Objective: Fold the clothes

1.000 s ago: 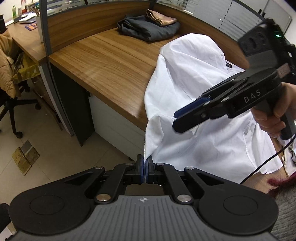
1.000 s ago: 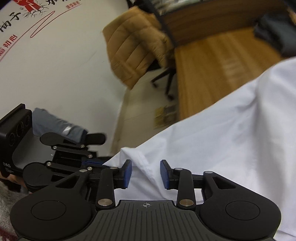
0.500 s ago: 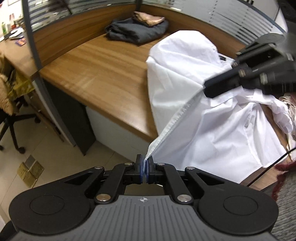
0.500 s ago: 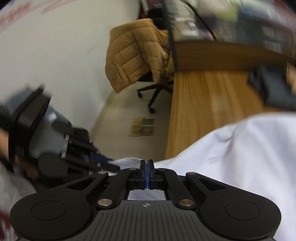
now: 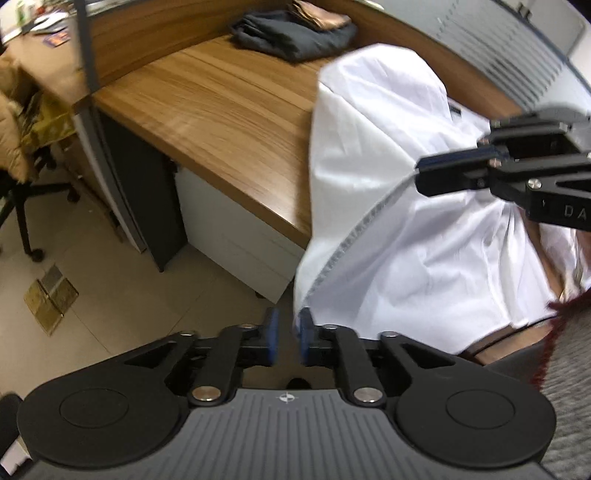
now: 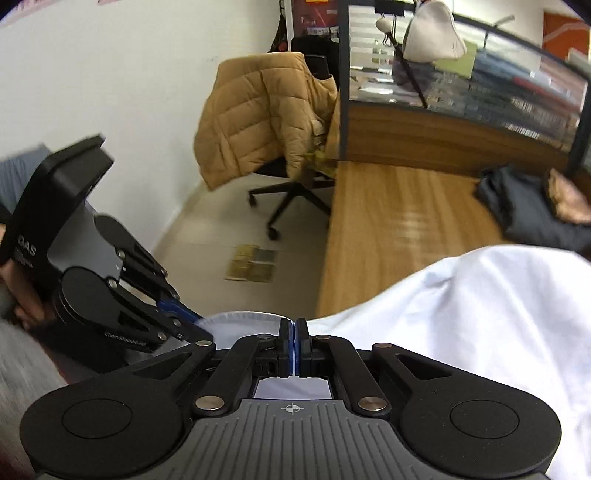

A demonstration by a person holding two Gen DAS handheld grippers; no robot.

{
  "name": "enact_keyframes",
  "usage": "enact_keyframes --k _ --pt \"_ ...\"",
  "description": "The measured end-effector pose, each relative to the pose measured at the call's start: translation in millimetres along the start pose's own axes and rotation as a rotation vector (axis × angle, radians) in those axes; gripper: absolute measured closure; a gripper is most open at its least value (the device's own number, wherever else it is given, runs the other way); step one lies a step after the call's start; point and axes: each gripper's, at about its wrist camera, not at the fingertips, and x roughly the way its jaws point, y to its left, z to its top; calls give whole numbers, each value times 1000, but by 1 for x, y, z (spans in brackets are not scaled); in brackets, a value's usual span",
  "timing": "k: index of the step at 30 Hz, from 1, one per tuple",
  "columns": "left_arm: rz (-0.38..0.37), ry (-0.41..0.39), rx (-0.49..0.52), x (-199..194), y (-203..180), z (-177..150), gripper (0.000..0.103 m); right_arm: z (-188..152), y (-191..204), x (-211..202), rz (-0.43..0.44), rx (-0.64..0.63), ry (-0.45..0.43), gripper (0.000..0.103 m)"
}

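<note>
Partly hidden: white shirt (image 6: pixel 480 317) hem behind right gripper (image 6: pixel 294 345).

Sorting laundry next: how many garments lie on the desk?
3: white shirt at the desk's near edge; dark garment at the back, tan one on it. More may be hidden.

The right gripper (image 6: pixel 294 345) has its jaws pinched tight on the hem of a white shirt (image 6: pixel 480 310), which spreads away to the right of the jaws. Just left of them, the left gripper (image 6: pixel 192 328) reaches the same hem, its jaws opening. Beyond the jaws lie a wooden desk (image 6: pixel 399 229) and a chair (image 6: pixel 291 184) draped with a tan jacket (image 6: pixel 258 114).
</note>
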Motion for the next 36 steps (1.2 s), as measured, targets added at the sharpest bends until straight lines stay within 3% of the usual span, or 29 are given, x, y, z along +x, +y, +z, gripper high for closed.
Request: enact_keyframes --k 1,2,4,6,13,23,30,36 --pt "3 -16 -13 -6 3 1 66 0 -3 -3 5 25 -11 97" --pt "8 -32 -18 -11 4 4 62 0 -6 -6 9 50 -24 94" --pt "18 -64 -26 -21 6 8 54 -3 -14 -14 0 105 -44 77" --pt "32 -83 -2 -25 4 18 50 -11 -23 -25 -31 166 -61 70" --pt "-16 -110 142 -4 -32 55 36 -67 -58 -67 -217 399 -37 67" --pt "-130 -74 342 56 -104 91 32 -154 -100 -125 -478 732 -26 63" --pt "-188 -88 402 78 -154 136 23 -194 -129 -164 -650 864 -25 58" --pt "-220 -113 479 98 -199 189 21 -210 -159 -197 -767 930 -54 52"
